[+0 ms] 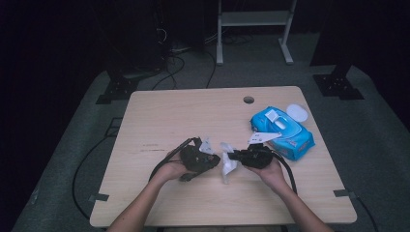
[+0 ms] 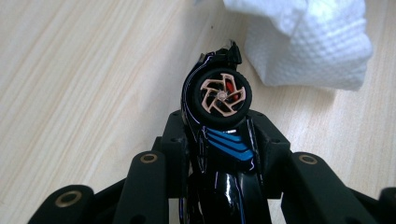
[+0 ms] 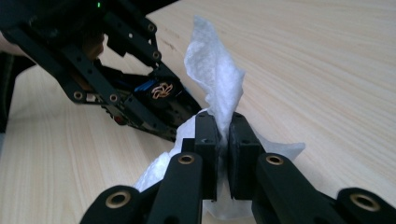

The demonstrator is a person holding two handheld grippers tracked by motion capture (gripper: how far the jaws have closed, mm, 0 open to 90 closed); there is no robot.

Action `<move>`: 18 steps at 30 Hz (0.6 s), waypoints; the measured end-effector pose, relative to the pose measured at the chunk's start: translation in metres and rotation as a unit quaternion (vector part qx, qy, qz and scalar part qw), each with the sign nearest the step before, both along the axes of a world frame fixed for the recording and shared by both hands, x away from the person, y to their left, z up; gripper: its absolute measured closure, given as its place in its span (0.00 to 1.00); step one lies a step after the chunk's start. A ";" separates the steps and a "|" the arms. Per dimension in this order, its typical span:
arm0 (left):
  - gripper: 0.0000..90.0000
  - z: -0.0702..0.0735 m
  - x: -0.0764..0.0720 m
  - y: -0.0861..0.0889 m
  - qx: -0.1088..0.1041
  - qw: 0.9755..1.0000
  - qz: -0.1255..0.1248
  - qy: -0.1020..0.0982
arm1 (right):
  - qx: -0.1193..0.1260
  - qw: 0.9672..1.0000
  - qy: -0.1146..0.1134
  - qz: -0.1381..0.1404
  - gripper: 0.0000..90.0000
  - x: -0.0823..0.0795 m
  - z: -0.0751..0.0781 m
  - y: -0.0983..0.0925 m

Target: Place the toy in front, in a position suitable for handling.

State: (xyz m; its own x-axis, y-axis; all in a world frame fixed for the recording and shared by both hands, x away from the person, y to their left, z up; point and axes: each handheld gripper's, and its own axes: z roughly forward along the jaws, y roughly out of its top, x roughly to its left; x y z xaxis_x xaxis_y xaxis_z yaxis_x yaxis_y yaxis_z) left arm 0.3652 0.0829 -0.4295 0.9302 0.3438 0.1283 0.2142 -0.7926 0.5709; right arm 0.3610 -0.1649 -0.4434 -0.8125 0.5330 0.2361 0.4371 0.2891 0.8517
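The left gripper (image 2: 219, 140) is clamping its jaws on a black toy car (image 2: 219, 100), held just above the tabletop (image 1: 159, 116), nose or tail outward, I can't tell which, its long axis running along the jaws. The right gripper (image 3: 224, 140) is pinching a white wipe (image 3: 215, 74), which is standing up from the jaws. For a good clean, the wipe should be stroking along the body while the car is being kept steady, near the blue wipe pack (image 1: 283, 130)
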 end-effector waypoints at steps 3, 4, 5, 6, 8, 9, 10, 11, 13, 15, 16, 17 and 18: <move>0.70 0.005 -0.001 0.002 -0.024 1.000 -0.004 -0.010 | 0.014 1.000 0.004 0.001 0.93 0.001 0.006 -0.004; 0.70 0.007 -0.003 0.003 -0.035 0.999 -0.008 -0.016 | 0.019 1.000 0.005 0.003 0.93 0.002 0.008 -0.005; 0.70 0.009 -0.003 0.003 -0.042 0.999 -0.012 -0.021 | 0.027 1.000 0.005 0.007 0.93 0.002 0.012 -0.006; 0.70 0.011 -0.004 0.003 -0.048 0.998 -0.014 -0.023 | 0.032 0.999 0.005 0.010 0.93 0.002 0.016 -0.006; 0.71 0.012 -0.005 0.003 -0.060 0.998 -0.019 -0.027 | 0.039 0.999 0.002 0.018 0.93 0.003 0.025 -0.003; 0.71 0.013 -0.006 0.002 -0.067 0.997 -0.019 -0.025 | 0.041 0.999 -0.001 0.021 0.93 0.003 0.028 -0.001; 0.71 0.013 -0.007 0.001 -0.069 0.997 -0.020 -0.027 | 0.041 0.999 -0.003 0.025 0.93 0.003 0.033 0.001; 0.71 0.014 -0.008 0.001 -0.070 0.997 -0.023 -0.034 | 0.042 0.999 -0.006 0.033 0.93 0.004 0.037 0.004; 0.71 0.016 -0.010 0.001 -0.078 0.996 -0.025 -0.037 | 0.044 0.998 -0.013 0.046 0.93 0.004 0.044 0.010; 0.71 0.020 -0.011 0.002 -0.091 0.995 -0.027 -0.042 | 0.035 0.998 -0.012 0.058 0.93 0.004 0.049 0.016; 0.71 0.021 -0.013 0.003 -0.098 0.994 -0.026 -0.044 | 0.031 0.997 -0.015 0.063 0.94 0.004 0.050 0.018; 0.72 0.023 -0.013 0.004 -0.100 0.994 -0.026 -0.047 | 0.029 0.997 -0.014 0.064 0.93 0.004 0.049 0.019; 0.72 0.024 -0.014 0.006 -0.104 0.993 -0.026 -0.048 | 0.029 0.997 -0.009 0.064 0.93 0.004 0.048 0.019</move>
